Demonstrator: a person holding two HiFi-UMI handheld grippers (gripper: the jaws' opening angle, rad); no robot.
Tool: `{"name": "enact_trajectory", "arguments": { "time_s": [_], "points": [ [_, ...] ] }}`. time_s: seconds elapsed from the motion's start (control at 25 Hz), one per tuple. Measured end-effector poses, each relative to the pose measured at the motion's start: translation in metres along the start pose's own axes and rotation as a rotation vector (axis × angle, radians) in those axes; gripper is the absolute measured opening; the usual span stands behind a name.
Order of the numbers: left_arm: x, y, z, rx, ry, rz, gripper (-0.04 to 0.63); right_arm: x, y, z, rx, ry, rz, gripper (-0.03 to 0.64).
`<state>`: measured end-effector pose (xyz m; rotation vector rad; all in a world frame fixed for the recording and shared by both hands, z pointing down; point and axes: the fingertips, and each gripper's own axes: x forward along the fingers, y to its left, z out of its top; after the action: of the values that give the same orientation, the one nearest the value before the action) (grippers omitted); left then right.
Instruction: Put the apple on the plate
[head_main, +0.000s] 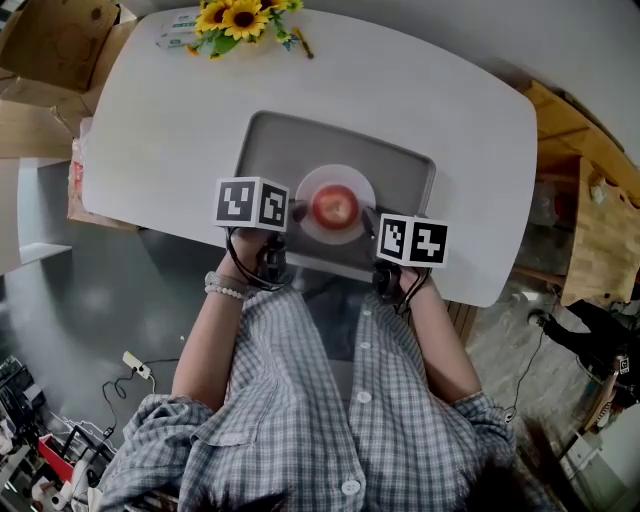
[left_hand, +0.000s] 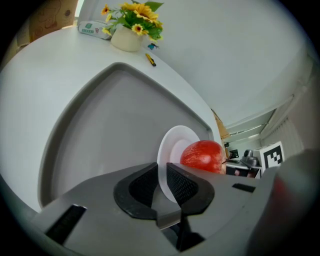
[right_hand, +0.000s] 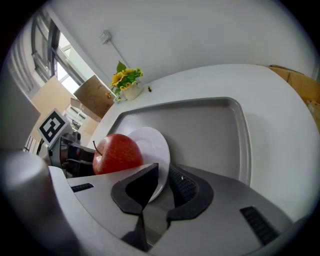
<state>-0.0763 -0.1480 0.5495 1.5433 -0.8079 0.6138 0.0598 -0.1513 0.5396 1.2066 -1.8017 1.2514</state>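
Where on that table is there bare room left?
Bare: the far half of the gray tray, beyond the plate, and the table beside it. Crowded: the near edge, where the left claw and right claw pinch the plate under the apple.

Glossy, smooth red skin on the apple (head_main: 335, 206). Smooth white plate (left_hand: 172, 145) with a soft sheen, ceramic by the look. Matt grey tray (head_main: 270, 140), smooth, plastic-looking. Around the tray, smooth matt white table (head_main: 150, 120). Matt grey plastic shells on left gripper (left_hand: 162, 176) and right gripper (right_hand: 164, 176); black jaws with ribbed, rubbery-looking faces. Nearside of the tray, soft checked cloth shirt (head_main: 300, 400). Far left of the tray, dull brown cardboard box (head_main: 50, 40); far right, bare pale wooden unit (head_main: 595, 230).
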Motion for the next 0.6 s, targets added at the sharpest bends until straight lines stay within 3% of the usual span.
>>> {"name": "enact_trajectory", "arguments": {
  "time_s": [0.16, 0.32, 0.6],
  "points": [
    [-0.002, -0.003, 0.001, -0.016, -0.011, -0.031, 0.049, -0.002, 0.002, 0.003, -0.04, -0.043, 0.004, 0.072],
    [-0.005, -0.006, 0.002, -0.039, -0.036, -0.07, 0.107, -0.005, -0.002, -0.001, -0.016, -0.076, 0.02, 0.075],
    [-0.031, 0.006, 0.01, -0.092, -0.127, -0.096, 0.109, -0.03, -0.009, 0.014, -0.004, -0.186, 0.037, 0.077]
  ]
}}
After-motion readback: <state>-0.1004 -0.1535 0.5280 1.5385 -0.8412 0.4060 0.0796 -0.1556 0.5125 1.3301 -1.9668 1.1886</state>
